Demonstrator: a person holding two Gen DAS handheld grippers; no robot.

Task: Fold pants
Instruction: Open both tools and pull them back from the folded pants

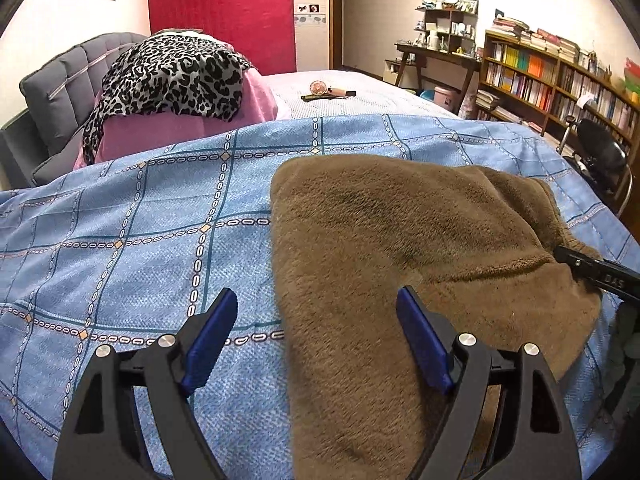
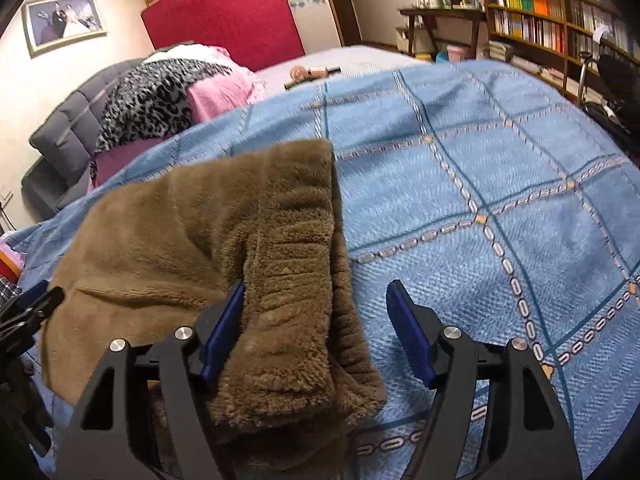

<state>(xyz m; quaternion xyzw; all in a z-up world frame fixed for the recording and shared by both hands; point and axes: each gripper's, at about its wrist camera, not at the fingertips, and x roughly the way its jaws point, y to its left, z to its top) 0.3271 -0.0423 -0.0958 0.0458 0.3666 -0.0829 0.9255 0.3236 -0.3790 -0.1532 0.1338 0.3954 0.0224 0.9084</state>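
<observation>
The left tongs (image 1: 316,308) stand wide apart, holding nothing, straddling the left edge of the brown fleece pants (image 1: 420,240). The right tongs (image 2: 316,300) are also spread and empty, with the ribbed waistband (image 2: 296,264) bunched between the fingers. The pants lie already doubled over on the blue checked bedspread (image 1: 140,220), on the bed.

The likely risk is pinching only the top layer: the pile is thick and the layers are stacked, so a shallow bite would peel the fold open. Closing too low could snag the bedspread as well and drag it along. Uneven lifting by the two sides would skew the fold.
</observation>
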